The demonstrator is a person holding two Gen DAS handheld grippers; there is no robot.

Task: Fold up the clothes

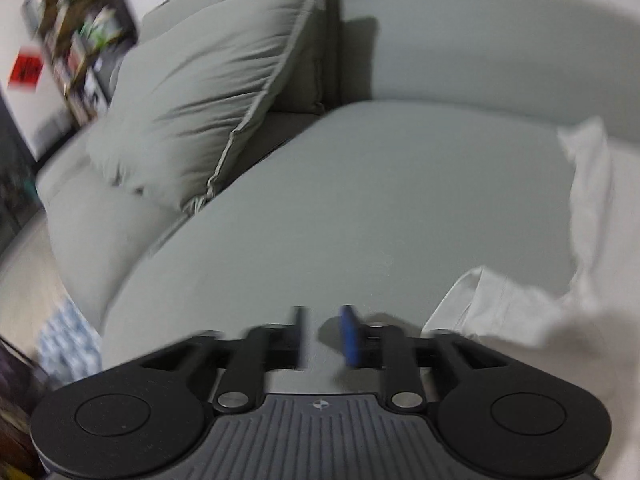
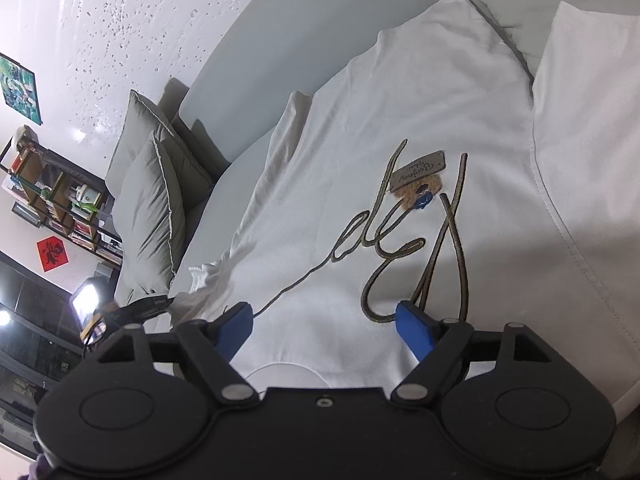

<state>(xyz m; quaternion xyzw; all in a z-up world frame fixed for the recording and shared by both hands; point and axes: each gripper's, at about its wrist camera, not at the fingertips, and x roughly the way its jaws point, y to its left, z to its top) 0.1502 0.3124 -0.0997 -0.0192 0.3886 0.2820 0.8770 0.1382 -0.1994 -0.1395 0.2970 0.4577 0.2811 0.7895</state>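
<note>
A white T-shirt (image 2: 400, 120) with olive script lettering and a small bear patch (image 2: 420, 190) lies spread on the grey sofa seat. My right gripper (image 2: 326, 326) is open and empty, hovering just above the shirt near its neckline. In the left wrist view the shirt's crumpled edge and sleeve (image 1: 560, 300) lie at the right. My left gripper (image 1: 326, 336) is over the bare seat, left of the shirt; its blue-padded fingers stand a narrow gap apart with nothing between them. The view is motion-blurred.
The grey sofa seat (image 1: 340, 208) and backrest (image 1: 480, 40) fill the scene. Grey cushions (image 1: 208, 96) lean at the sofa's left end and also show in the right wrist view (image 2: 152, 208). A bookshelf (image 2: 60, 200) stands against the wall beyond.
</note>
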